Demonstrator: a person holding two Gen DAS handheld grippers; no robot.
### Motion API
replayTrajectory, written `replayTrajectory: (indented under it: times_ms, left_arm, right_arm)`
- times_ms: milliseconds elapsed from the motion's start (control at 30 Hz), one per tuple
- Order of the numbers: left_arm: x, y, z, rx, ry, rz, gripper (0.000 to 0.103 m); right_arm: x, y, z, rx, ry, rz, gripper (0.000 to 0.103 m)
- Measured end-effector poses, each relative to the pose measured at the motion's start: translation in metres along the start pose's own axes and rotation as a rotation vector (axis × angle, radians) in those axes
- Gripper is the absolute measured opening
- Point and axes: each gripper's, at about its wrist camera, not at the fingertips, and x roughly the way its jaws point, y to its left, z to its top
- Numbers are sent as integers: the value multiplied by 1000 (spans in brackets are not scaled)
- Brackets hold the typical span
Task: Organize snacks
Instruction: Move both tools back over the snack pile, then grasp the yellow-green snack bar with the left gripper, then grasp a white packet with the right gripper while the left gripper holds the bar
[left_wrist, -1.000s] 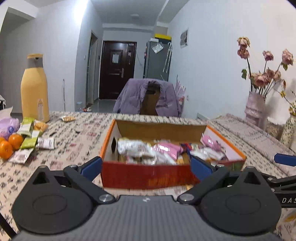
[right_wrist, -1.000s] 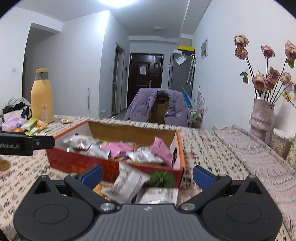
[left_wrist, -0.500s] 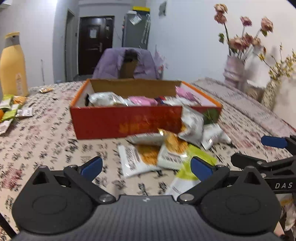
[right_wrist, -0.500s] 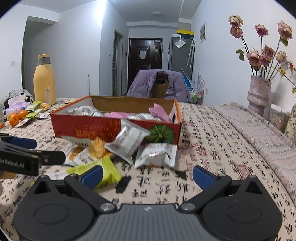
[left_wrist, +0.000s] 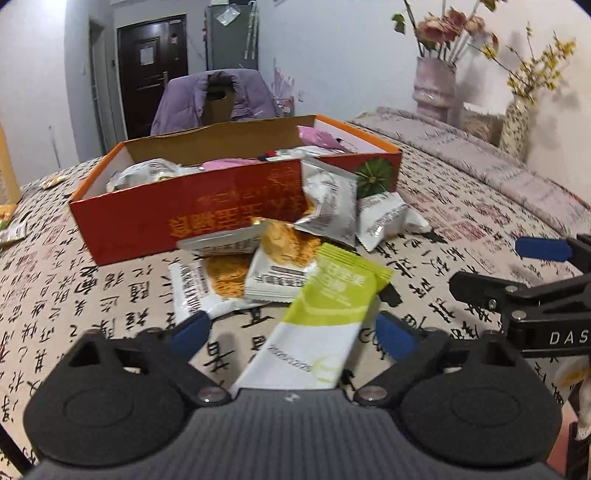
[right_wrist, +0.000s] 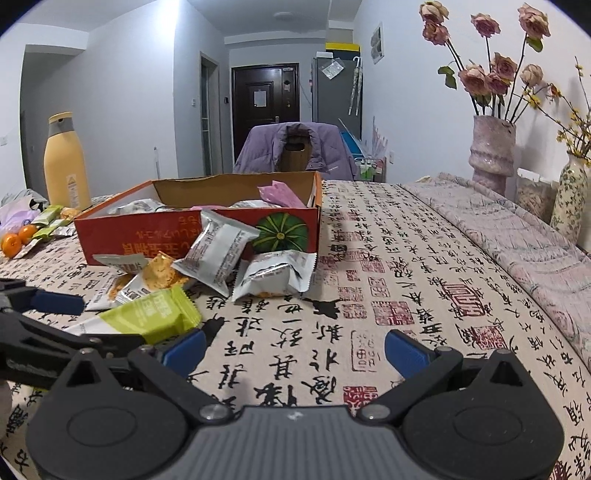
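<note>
An orange cardboard box (left_wrist: 221, 218) (right_wrist: 110, 240) holds several snack packets. More packets lie on the tablecloth in front of it: a green and white packet (left_wrist: 325, 314) (right_wrist: 147, 314), orange noodle packets (left_wrist: 280, 258) (right_wrist: 159, 273) and silver packets (left_wrist: 328, 206) (right_wrist: 218, 254). My left gripper (left_wrist: 293, 334) is open, low over the table, with the green packet lying between its fingers. My right gripper (right_wrist: 293, 349) is open and empty over bare tablecloth, to the right of the green packet; it also shows at the right of the left wrist view (left_wrist: 517, 269).
A yellow bottle (right_wrist: 66, 162), oranges (right_wrist: 18, 240) and more packets (right_wrist: 48, 225) sit at the far left. Vases with dried flowers (right_wrist: 491, 151) (left_wrist: 434, 88) stand at the right. A chair with a purple jacket (right_wrist: 295, 147) is behind the table.
Both grippers have pulled back from the box and dropped lower. The left gripper now has the green packet between its open fingers. The loose packets look larger and closer.
</note>
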Motion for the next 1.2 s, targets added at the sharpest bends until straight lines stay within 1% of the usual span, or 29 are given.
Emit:
replayTrajectory:
  times_ms: [33,67,167,200,233,367,467,633,833,967,1200]
  left_arm:
    - [2,-2,0,6,8,-4,72]
    - [4,-4,0,9,21,-16,65]
    - [2,-8,-2,21,11,-23,52]
    - [1,-9,-3,26,8,-32,44]
    - [-1,-10,-4,33,5,-37,39]
    - [-7,-15,-7,47,-18,-31,37]
    - [-16,-14,-8,40,-54,-32,37]
    - [-33,-4,-4,-6,-106,-25,37]
    - [-47,17,7,-78,-175,17,37]
    - [-48,30,13,-115,-193,45,37]
    - [-44,45,19,-147,-199,68,37]
  right_arm:
    - [0,-1,0,1,0,1,103]
    - [0,-1,-1,2,0,2,103]
    - [-1,0,-2,2,0,6,103]
    - [0,0,-2,2,1,7,103]
    - [0,0,-2,3,1,7,103]
    - [-1,1,-2,3,1,10,103]
    - [0,2,-3,2,4,9,103]
    - [1,5,-3,-1,3,7,103]
    - [6,11,3,-21,1,7,103]
    - [12,14,14,-46,-13,-5,103]
    - [32,18,48,-99,-27,-52,103]
